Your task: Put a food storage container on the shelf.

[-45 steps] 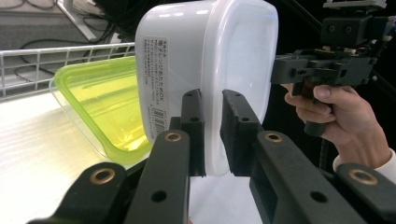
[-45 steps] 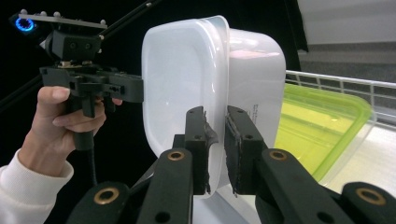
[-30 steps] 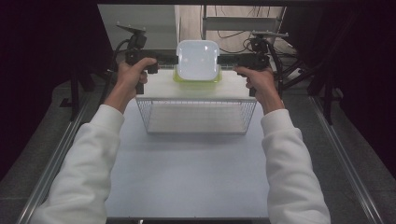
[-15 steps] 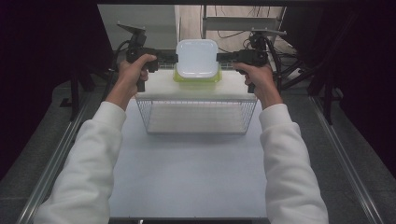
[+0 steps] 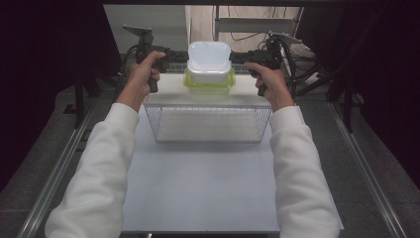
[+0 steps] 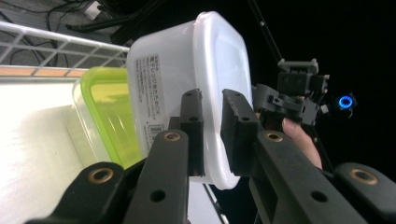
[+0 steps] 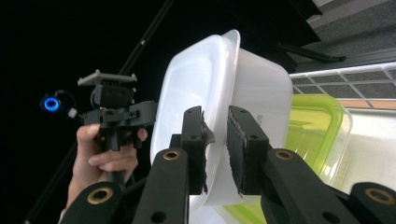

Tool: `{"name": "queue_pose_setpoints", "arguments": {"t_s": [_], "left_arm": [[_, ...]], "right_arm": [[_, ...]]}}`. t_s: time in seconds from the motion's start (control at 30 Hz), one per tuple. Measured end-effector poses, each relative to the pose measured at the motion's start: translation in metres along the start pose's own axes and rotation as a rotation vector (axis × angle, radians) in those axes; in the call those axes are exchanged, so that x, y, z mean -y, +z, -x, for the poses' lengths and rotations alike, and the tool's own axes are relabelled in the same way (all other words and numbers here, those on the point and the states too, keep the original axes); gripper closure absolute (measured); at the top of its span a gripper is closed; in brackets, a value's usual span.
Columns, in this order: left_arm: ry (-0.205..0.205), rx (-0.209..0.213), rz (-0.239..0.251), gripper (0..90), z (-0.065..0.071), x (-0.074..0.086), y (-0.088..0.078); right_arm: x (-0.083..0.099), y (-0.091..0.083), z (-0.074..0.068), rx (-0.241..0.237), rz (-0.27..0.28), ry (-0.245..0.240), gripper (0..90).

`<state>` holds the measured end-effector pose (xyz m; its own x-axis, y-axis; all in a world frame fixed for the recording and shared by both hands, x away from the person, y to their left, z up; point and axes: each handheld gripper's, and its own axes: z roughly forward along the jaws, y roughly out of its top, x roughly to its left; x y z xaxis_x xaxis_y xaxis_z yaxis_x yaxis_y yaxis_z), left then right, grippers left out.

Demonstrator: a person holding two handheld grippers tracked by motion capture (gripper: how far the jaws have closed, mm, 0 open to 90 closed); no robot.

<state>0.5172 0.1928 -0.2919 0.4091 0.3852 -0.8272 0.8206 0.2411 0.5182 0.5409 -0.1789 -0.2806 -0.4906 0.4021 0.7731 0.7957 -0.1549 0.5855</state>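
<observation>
Two white-sleeved forearms come in from the near edge of the white bench (image 5: 198, 188) in the high view and reach forward, nearly straight, spreading slightly apart toward the far side. Between the sleeves and the hands stands a rectangular silver wire basket (image 5: 208, 124), its long side facing the person.

Beyond the basket, the left hand (image 5: 143, 74) wraps the handle of the left gripper (image 5: 181, 54) with the knuckles turned outward. The right hand (image 5: 265, 77) does the same on the right gripper (image 5: 237, 57). Both tools point inward, level, toward each other across the far part of the bench.

Between them hangs a white translucent plastic box with rounded corners (image 5: 209, 60), gripped at both short ends. In the left gripper view, the left gripper (image 6: 212, 135) has its black jaws pinched narrowly over the box's rim, one pad inside the wall and one outside. In the right gripper view, the right gripper (image 7: 215, 149) clamps the opposite rim in the same way; its jaws have just been easing apart a little, yet the pads are on the plastic wall between them.

Directly under the white box sits a clear plastic container with a yellow-green lid (image 5: 208, 83), resting on the bench just behind the basket. Whether the white box touches it cannot be told. Farthest back, dark stands and cables rise against the unlit background.
</observation>
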Motion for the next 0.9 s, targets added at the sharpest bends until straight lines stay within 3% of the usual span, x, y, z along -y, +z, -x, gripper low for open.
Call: {"name": "queue_pose_setpoints", "arguments": {"t_s": [0.1,0.2,0.37,0.5,0.6,0.9], "left_arm": [[-0.008,-0.017,0.009,79.2,-0.003,-0.001,0.002],[-0.016,-0.004,0.024,81.0,-0.007,-0.001,0.002],[-0.013,0.001,0.029,81.3,-0.007,-0.001,0.002],[-0.018,0.007,0.029,77.9,-0.006,-0.001,0.002],[-0.014,0.003,0.032,69.5,-0.005,-0.001,0.001],[0.074,-0.026,0.04,50.5,0.01,0.007,-0.012]], "right_arm": [[-0.001,0.002,0.003,0.008,0.008,0.035,73.7],[0.0,0.004,0.008,0.011,0.01,0.052,72.7],[0.0,0.005,0.01,0.001,0.024,0.053,72.6],[0.0,0.006,0.009,0.014,0.025,0.049,69.7],[0.002,0.007,0.007,0.014,0.029,0.049,60.6],[0.006,-0.01,-0.018,0.049,0.07,-0.104,46.0]]}}
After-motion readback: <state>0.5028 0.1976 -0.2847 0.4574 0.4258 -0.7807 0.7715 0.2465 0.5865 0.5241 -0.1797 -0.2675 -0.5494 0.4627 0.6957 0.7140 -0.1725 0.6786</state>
